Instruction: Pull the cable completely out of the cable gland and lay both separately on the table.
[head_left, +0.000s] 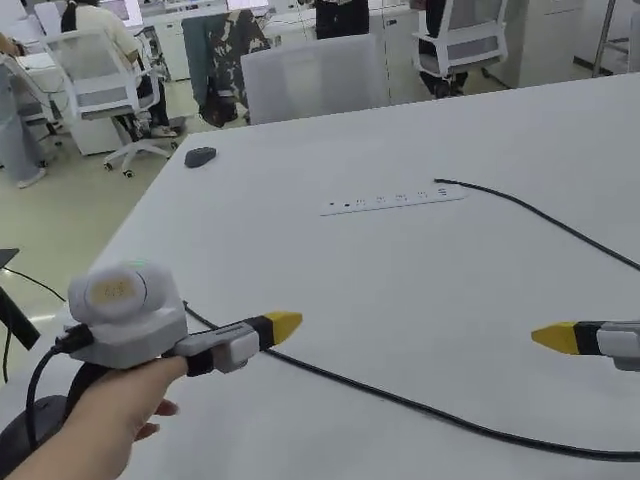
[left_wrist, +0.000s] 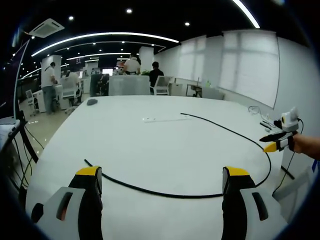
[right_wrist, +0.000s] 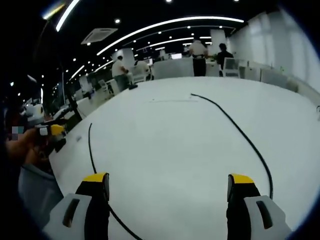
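head view cuts off your right gripper (head_left: 555, 337) at the frame's right edge, and both grippers sit side-on there, so the gap between their jaws is hard to read. your two gripper views settle it: the left gripper (left_wrist: 160, 172), held in your hand (head_left: 110, 420), and the right one each have jaws spread wide with nothing between them, above the white table (head_left: 400, 290). the cable (head_left: 440, 415) (thin, black) lies on the table, its left end slipping behind your left gripper in head view. left gripper view shows it as one long loop, starting by the power strip (head_left: 395, 200), curving right, then running back crosswise before your jaws. whether a gland sits on it is too small to tell.
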